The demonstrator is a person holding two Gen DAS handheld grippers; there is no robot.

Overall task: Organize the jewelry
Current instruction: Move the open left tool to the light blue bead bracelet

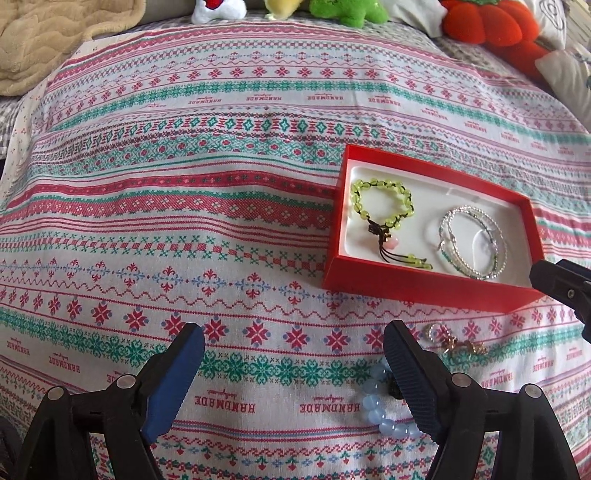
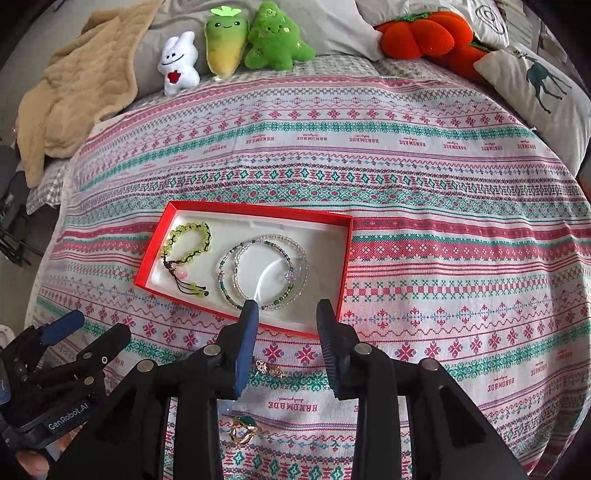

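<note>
A red box (image 1: 424,291) (image 2: 155,236) with a white lining lies on the patterned cloth. Inside it lie a green bead bracelet (image 1: 380,199) (image 2: 188,243) and clear and teal bead bangles (image 1: 472,243) (image 2: 262,269). My left gripper (image 1: 295,347) is open and empty above the cloth; a pale blue bead bracelet (image 1: 384,410) lies by its right finger. My right gripper (image 2: 288,321) is open and empty over the box's near edge. Small gold rings (image 1: 458,341) (image 2: 267,369) lie in front of the box. A gold ring with a green stone (image 2: 243,430) lies nearer.
Plush toys (image 2: 236,48) and an orange plush pumpkin (image 2: 421,31) line the back of the bed. A beige blanket (image 2: 74,85) lies at the back left, a deer pillow (image 2: 543,88) at the back right. The left gripper shows at the right wrist view's lower left (image 2: 62,354).
</note>
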